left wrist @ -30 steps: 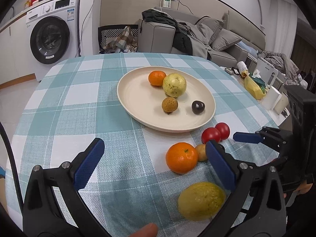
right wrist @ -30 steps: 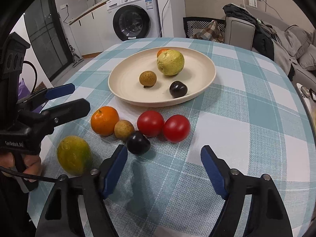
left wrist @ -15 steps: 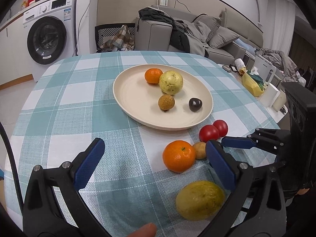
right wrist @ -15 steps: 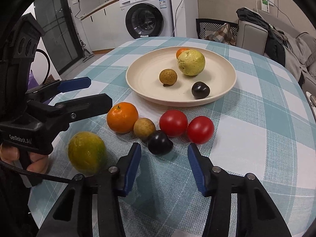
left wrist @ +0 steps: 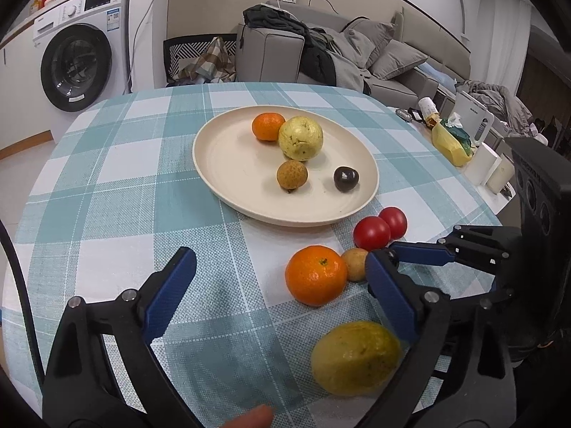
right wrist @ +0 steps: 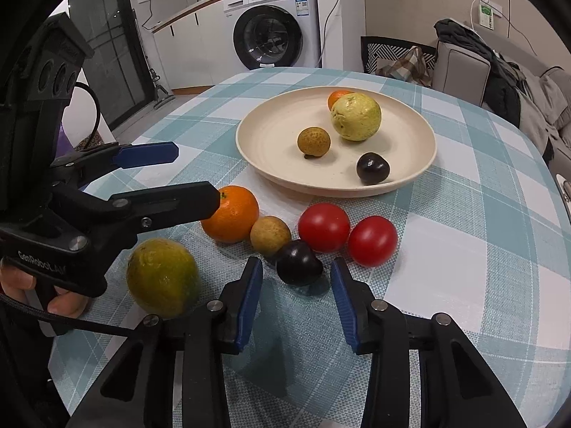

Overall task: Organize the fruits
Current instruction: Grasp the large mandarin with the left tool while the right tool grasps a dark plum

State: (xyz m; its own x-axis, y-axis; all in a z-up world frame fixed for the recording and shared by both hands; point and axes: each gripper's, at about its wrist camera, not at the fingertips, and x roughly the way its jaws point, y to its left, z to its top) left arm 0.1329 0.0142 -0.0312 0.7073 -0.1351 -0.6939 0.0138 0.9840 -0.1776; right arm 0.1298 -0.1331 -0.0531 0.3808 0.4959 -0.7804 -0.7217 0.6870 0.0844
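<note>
Fruits split two ways: four on the cream plate [left wrist: 221, 185], six loose on the checked tablecloth [left wrist: 117, 214] near its front rim.

Left wrist view: plate holds a small orange [left wrist: 267, 126], a yellow-green guava-like fruit [left wrist: 301, 138], a brown longan [left wrist: 292, 174] and a dark plum [left wrist: 345, 178]. Loose on the cloth: big orange [left wrist: 316, 275], second longan [left wrist: 354, 264] touching it, two tomatoes [left wrist: 372, 233] side by side, a yellow-green citrus [left wrist: 355, 358] nearest the camera. Left gripper [left wrist: 280, 274] is wide, jaws starting to close, nothing between the pads yet; big orange sits just ahead, off toward the right finger. Right gripper [left wrist: 414, 253] comes in from the right by the loose longan.

Right wrist view: right gripper [right wrist: 296, 280] is narrowing, jaws closing around the loose dark plum [right wrist: 299, 262]. Plum sits between the fingertips; pads look just short of contact, small gap each side. Plum touches the longan [right wrist: 270, 234] and sits near the left tomato [right wrist: 323, 227].

Step in hand, my read: right-hand pick of the loose plum. Next: finish the close without nudging longan or tomato, lift straight up, carry to the plate, set down in a free spot clear of the plum [right wrist: 373, 168] already there. Round fruit, so roll risk on release.
</note>
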